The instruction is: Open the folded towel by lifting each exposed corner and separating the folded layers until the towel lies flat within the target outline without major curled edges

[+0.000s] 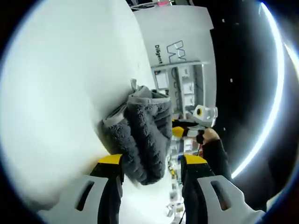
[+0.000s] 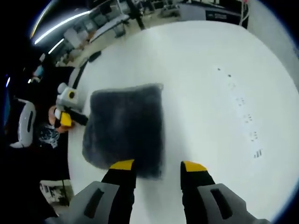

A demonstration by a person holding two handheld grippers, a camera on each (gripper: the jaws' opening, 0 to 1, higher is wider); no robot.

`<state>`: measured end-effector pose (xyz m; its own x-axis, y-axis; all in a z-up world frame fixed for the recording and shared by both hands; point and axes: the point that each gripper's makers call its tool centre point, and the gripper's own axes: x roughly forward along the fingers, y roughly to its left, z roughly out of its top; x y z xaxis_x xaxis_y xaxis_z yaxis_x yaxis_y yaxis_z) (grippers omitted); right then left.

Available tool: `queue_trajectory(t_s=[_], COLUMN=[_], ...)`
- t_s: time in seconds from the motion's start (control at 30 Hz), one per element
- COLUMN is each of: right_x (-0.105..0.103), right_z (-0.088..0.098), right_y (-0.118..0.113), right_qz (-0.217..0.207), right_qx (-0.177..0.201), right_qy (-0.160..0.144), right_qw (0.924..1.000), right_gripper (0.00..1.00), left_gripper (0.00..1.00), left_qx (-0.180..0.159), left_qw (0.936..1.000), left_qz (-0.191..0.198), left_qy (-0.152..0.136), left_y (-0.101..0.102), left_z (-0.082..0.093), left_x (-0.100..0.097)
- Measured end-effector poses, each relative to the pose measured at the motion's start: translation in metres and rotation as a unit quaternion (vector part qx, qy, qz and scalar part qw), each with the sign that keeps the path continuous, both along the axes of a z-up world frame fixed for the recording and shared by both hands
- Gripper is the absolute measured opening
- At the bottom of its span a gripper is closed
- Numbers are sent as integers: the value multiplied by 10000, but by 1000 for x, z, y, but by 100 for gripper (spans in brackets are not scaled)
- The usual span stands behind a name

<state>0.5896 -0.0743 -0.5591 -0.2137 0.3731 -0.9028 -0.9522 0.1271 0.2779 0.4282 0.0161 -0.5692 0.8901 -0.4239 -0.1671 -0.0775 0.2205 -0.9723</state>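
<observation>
A dark grey folded towel (image 2: 126, 130) lies on the white table (image 2: 210, 70) as a rough square. My right gripper (image 2: 158, 165) stands open at its near edge, and the towel's near corner reaches in between the yellow-tipped jaws. In the left gripper view the towel (image 1: 145, 130) looks thick, with stacked folds showing along its far side. My left gripper (image 1: 152, 163) is open, and the towel's near end sits between its jaws. Each gripper shows in the other's view, the right gripper (image 1: 184, 132) beyond the towel and the left gripper (image 2: 63, 119) at the towel's left side.
Small dark marks (image 2: 243, 107) dot the table to the right of the towel. The table edge (image 2: 74, 88) runs just left of the towel. A white panel with lettering (image 1: 173, 51) and cluttered shelves (image 1: 184, 88) stand beyond the table. A hand and dark sleeve (image 1: 212, 149) hold the right gripper.
</observation>
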Motion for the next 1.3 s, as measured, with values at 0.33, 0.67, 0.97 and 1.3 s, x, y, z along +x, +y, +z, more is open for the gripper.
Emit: queue_trajectory(t_s=[0.33, 0.67, 0.97, 1.3], right_x=[-2, -14, -15, -11], right_z=[-10, -15, -18, -15], right_y=[1, 12, 12, 8], right_qz=[51, 290, 213, 8], right_qx=[99, 66, -54, 59], right_qy=[267, 423, 536, 626], right_qw=[9996, 9987, 9983, 9980], right_gripper=[32, 22, 14, 6], left_gripper=[45, 32, 18, 8], left_qx=[73, 172, 395, 550], left_qw=[10000, 9998, 9991, 9979], left_qz=[27, -17, -137, -337], left_qy=[22, 91, 12, -81], left_y=[-1, -1, 1, 8], left_z=[-1, -8, -10, -11], left_x=[4, 7, 10, 17])
